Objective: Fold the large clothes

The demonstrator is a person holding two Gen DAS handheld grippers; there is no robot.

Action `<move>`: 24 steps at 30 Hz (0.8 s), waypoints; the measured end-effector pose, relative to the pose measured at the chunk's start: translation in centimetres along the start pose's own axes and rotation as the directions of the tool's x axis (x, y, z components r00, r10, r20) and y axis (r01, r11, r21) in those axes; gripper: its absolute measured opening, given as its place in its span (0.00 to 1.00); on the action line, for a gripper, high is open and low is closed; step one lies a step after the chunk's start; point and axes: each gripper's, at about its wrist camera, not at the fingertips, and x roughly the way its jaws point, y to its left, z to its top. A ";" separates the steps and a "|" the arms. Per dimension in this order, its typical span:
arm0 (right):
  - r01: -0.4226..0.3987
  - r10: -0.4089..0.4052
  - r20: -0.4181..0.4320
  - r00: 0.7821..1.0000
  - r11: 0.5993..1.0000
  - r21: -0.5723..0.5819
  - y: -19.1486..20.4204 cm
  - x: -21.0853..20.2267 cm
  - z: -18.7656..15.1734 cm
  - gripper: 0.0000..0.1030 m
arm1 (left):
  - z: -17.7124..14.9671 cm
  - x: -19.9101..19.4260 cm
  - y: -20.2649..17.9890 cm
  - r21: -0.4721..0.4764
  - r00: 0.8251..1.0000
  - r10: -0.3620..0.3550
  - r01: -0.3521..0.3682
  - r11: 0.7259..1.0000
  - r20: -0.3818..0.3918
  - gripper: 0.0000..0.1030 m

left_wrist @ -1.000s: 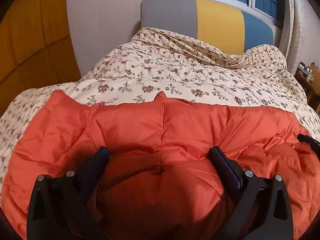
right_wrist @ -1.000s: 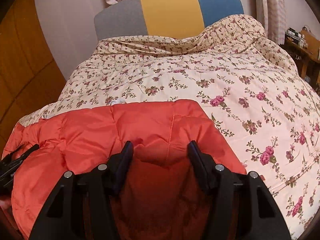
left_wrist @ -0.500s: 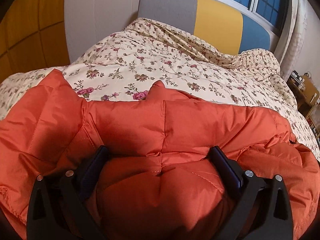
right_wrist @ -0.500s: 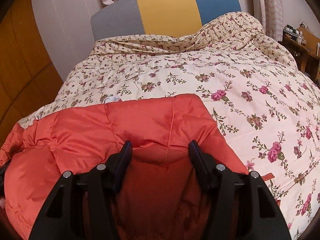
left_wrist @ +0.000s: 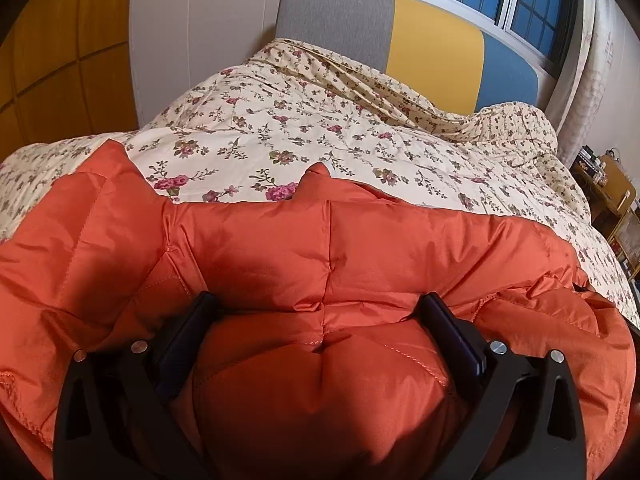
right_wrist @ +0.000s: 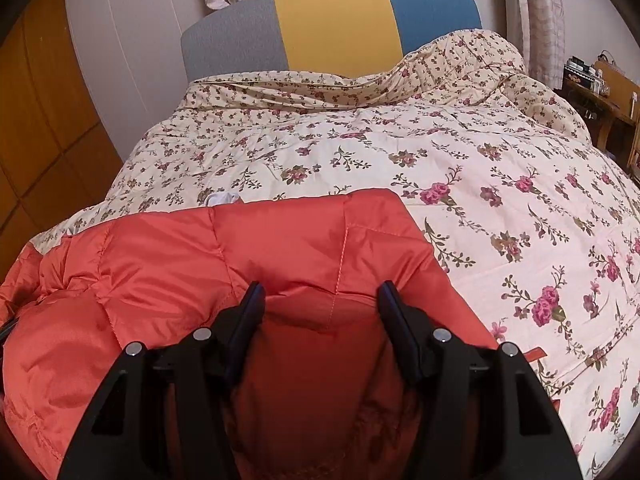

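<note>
Left gripper (left_wrist: 316, 304): jaws set wide, a thick bulge of the orange jacket (left_wrist: 280, 248) packed between them and grasped. Right gripper (right_wrist: 320, 292): jaws likewise clamp a fold of jacket (right_wrist: 280, 240). Jacket lies across the near end of the bed, on the floral quilt (right_wrist: 460, 152). Headboard (right_wrist: 332, 24) stands beyond.

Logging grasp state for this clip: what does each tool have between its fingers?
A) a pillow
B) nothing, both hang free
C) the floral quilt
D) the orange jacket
D: orange jacket fabric bulges between the fingers of the left tool and of the right tool, while the quilt lies flat beyond it.
</note>
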 end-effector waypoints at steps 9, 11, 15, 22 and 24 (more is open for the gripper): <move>0.005 -0.005 0.008 1.000 1.000 -0.005 -0.1 -0.5 -0.1 0.59 | 1.0 -5.5 3.9 -0.077 0.997 -0.008 0.014 0.997 0.079 0.97; 0.012 -0.012 0.007 1.000 1.000 -0.011 0.0 -0.5 -0.2 0.60 | 1.2 -7.2 6.4 -0.120 0.990 0.066 -0.051 0.992 0.128 0.97; 0.012 -0.012 0.007 1.000 1.000 -0.014 0.0 -0.5 -0.2 0.60 | 0.8 -5.0 12.3 -0.211 0.971 0.241 -0.237 0.948 -0.009 0.97; 0.036 -0.037 -0.022 0.999 0.999 -0.032 0.4 -0.3 0.1 0.61 | -0.2 -3.7 14.0 -0.262 0.983 0.170 -0.181 0.948 -0.065 0.97; 0.080 -0.082 -0.035 0.996 0.995 -0.060 1.0 -0.9 0.3 0.64 | -0.8 -5.9 13.6 -0.255 0.986 0.167 -0.168 0.952 -0.029 0.97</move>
